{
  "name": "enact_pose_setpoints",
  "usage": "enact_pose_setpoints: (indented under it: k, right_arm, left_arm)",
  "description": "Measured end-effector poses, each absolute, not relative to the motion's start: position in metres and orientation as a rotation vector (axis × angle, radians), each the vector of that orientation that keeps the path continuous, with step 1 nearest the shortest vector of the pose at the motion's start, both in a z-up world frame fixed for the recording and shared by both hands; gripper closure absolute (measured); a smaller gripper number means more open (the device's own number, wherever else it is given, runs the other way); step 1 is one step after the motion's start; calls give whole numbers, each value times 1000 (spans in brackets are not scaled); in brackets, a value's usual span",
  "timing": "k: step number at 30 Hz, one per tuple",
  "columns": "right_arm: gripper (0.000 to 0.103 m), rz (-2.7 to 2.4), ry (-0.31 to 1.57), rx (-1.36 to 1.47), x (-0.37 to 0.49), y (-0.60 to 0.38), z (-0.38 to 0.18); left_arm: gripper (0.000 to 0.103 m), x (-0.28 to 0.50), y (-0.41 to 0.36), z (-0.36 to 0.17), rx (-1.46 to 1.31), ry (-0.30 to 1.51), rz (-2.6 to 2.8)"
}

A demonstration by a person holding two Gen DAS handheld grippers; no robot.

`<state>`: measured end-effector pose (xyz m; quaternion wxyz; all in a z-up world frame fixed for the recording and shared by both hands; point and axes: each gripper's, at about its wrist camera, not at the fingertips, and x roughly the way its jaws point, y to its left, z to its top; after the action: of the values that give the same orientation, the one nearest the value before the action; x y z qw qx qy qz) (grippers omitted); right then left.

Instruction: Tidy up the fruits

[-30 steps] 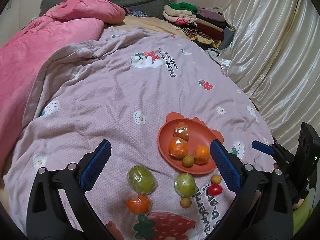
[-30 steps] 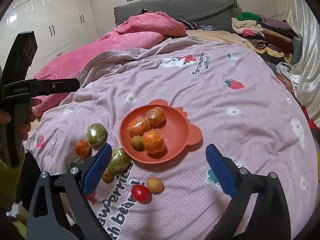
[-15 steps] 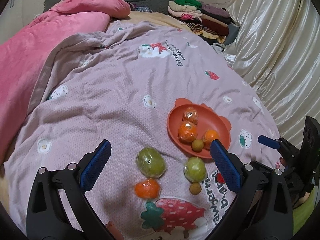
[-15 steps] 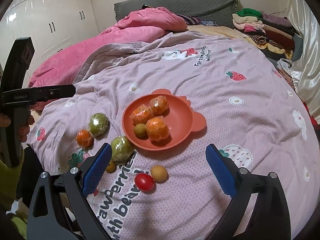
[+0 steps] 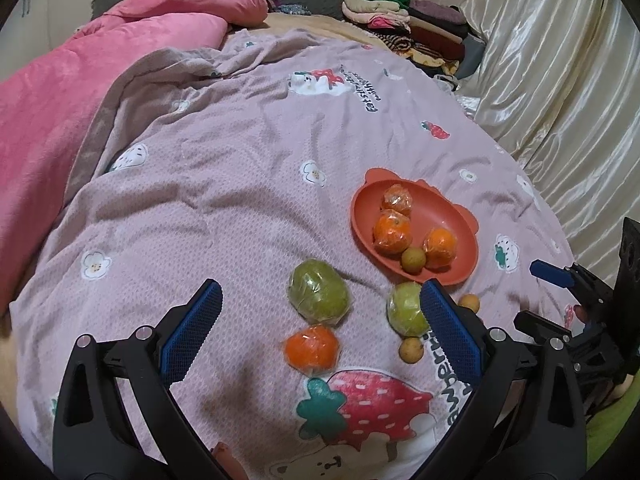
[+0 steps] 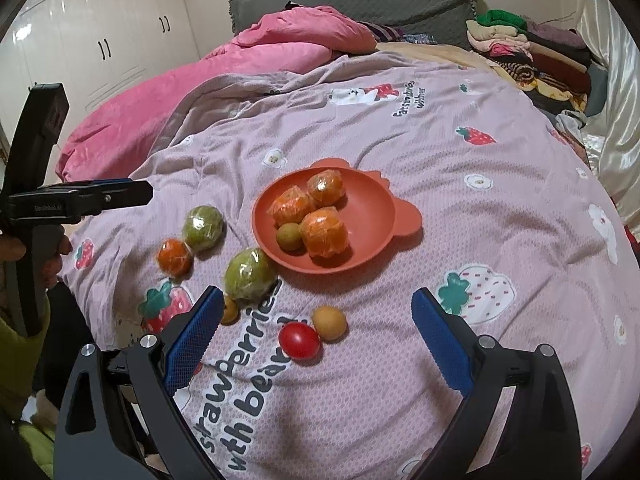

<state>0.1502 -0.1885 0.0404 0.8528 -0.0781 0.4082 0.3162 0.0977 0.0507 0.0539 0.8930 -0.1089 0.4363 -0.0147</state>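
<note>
The left gripper [image 5: 318,330] spreads its fingers wide over a plastic-wrapped orange [image 5: 312,347] on the mauve bedspread [image 6: 460,184] printed "strawberries with bear". The right gripper [image 6: 316,334], equally wide, frames a red cherry tomato [image 6: 299,340] before the terracotta bear-eared plate [image 6: 372,216].

The mauve printed cloth bedspread [image 6: 460,208] looked matt and waffle-textured; the wrapped oranges [image 6: 325,231] gleamed (clear glossy film) on a smooth terracotta plate [image 6: 372,216].

Both wrist views look down across the bed, sharing the plate [image 5: 466,236].
</note>
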Motion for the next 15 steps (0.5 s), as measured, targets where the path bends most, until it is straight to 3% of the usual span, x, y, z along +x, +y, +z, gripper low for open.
enact_pose_setpoints:
  k: [15]
  right_arm:
    - [9, 662, 901, -166, 140, -189, 26]
  left_arm:
    - [10, 86, 47, 37, -204, 939, -21]
